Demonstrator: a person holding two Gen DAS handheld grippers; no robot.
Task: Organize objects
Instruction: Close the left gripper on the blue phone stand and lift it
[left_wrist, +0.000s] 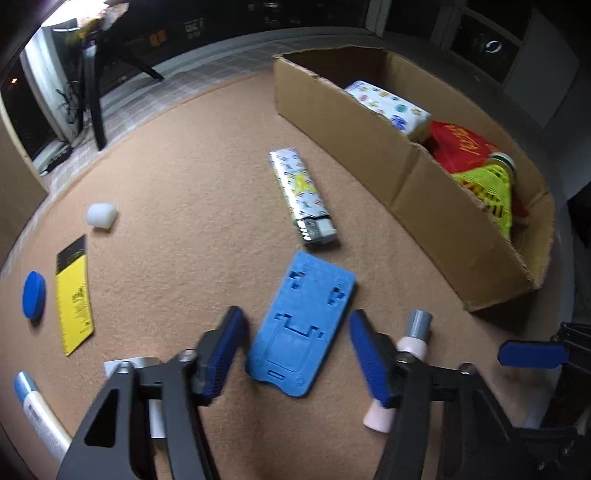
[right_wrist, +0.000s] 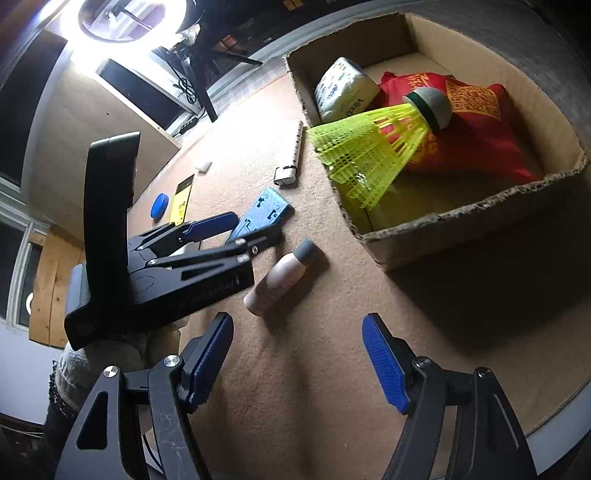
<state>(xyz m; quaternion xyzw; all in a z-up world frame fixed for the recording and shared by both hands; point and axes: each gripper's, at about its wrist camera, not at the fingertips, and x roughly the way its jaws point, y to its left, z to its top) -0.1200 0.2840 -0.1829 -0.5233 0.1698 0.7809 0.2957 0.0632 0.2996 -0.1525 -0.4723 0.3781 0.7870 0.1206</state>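
A blue plastic phone stand (left_wrist: 306, 325) lies flat on the tan carpet. My left gripper (left_wrist: 297, 317) points down over it, open, with a blue pad on each side of the stand's near half and a small gap on the right. The right wrist view shows the stand (right_wrist: 267, 208) poking out past those fingers. My right gripper (right_wrist: 298, 321) hangs open over bare carpet, nothing between its pads. A pink bottle with a grey cap (right_wrist: 280, 277) lies just ahead of it, to the right of my left gripper (left_wrist: 413, 343).
An open cardboard box (left_wrist: 369, 147) at the right holds a tissue pack (right_wrist: 343, 92), a red bag (right_wrist: 476, 136) and a yellow shuttlecock (right_wrist: 369, 147). A patterned lighter (left_wrist: 303, 195), white lump (left_wrist: 101, 216), yellow card (left_wrist: 74, 299), blue lid (left_wrist: 34, 295) and tube (left_wrist: 37, 410) lie on the carpet.
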